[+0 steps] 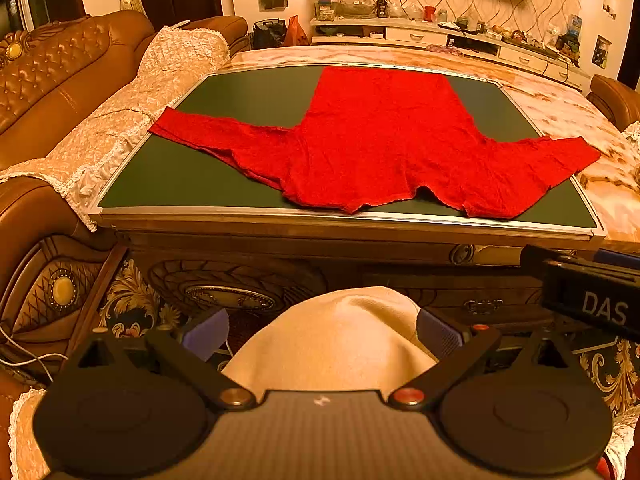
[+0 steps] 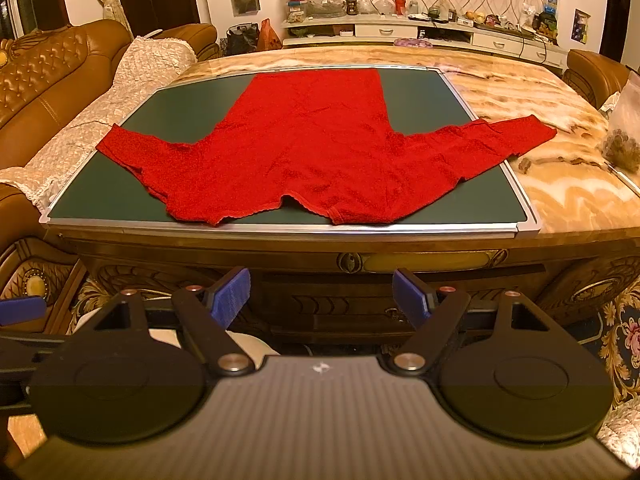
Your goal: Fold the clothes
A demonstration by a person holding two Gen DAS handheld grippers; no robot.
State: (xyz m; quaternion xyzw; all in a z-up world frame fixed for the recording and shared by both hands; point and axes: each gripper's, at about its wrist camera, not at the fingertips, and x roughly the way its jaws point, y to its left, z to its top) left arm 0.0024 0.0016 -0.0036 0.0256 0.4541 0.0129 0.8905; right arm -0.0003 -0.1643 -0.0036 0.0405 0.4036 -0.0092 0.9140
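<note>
The red garment (image 2: 316, 148) lay flat beyond my jaws, both spread wide and empty: left gripper (image 1: 322, 334) and right gripper (image 2: 322, 300) hung below the table edge (image 2: 280, 236), short of the green mat (image 2: 440, 96).

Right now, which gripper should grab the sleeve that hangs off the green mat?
Probably the right gripper. That sleeve lies on its side, and it's open. The left gripper sits farther over.

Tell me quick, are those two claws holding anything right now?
Left claw: open, holding nothing.
Right claw: open, holding nothing; the spread-out red long-sleeved knit top lies untouched.
</note>
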